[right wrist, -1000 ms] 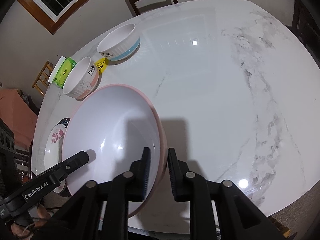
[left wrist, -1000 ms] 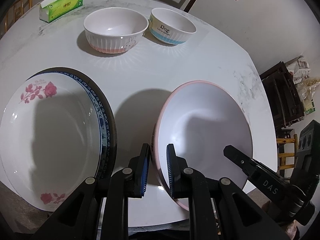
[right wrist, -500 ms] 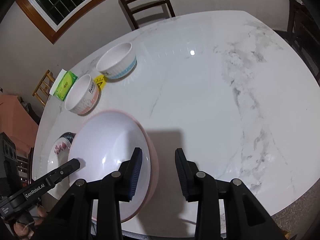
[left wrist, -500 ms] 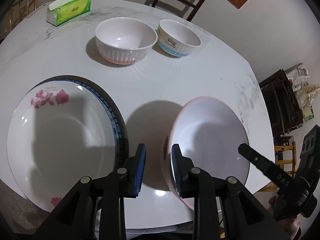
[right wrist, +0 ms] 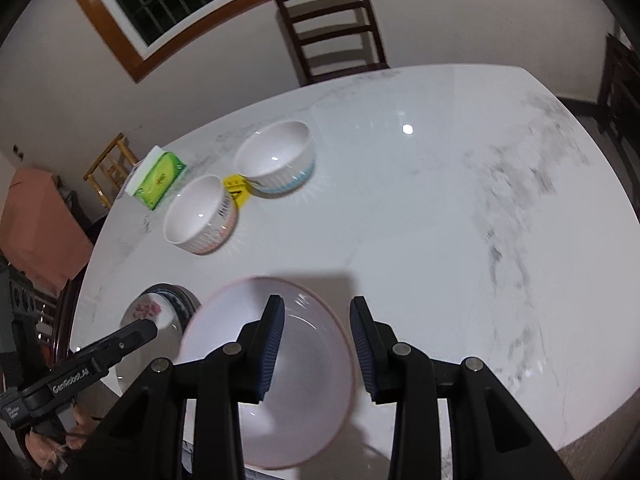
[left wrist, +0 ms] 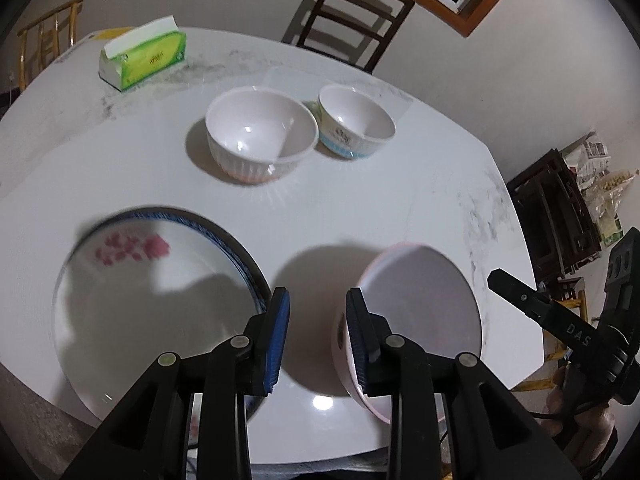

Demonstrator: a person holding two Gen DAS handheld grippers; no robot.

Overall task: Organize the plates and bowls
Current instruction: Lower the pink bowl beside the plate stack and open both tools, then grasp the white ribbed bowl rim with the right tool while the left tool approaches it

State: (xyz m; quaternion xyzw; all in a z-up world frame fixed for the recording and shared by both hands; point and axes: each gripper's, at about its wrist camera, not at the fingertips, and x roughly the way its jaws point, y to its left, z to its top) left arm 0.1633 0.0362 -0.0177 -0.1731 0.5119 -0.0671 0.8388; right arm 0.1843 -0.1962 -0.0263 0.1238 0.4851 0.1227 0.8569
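Observation:
A large pink-rimmed bowl [left wrist: 424, 320] rests on the white marble table near its front edge; it also shows in the right wrist view [right wrist: 280, 384]. My left gripper [left wrist: 318, 332] is open and empty, above the bowl's left rim. My right gripper [right wrist: 316, 344] is open and empty, above the bowl's right rim. A white plate with red flowers [left wrist: 152, 312] lies stacked on a blue-patterned plate at the front left. A pink-based ribbed bowl [left wrist: 260, 138] and a blue-banded bowl [left wrist: 354, 120] stand side by side farther back.
A green tissue box [left wrist: 144, 58] lies at the table's far left. A dark wooden chair [right wrist: 334, 28] stands behind the table. A yellow tag [right wrist: 236, 191] lies between the two small bowls. Dark shelving [left wrist: 556, 204] stands to the right of the table.
Both grippers, shut on the pink-rimmed bowl's rim a second ago, have opened, lifted and pulled back from it. The bowl now rests on the table.

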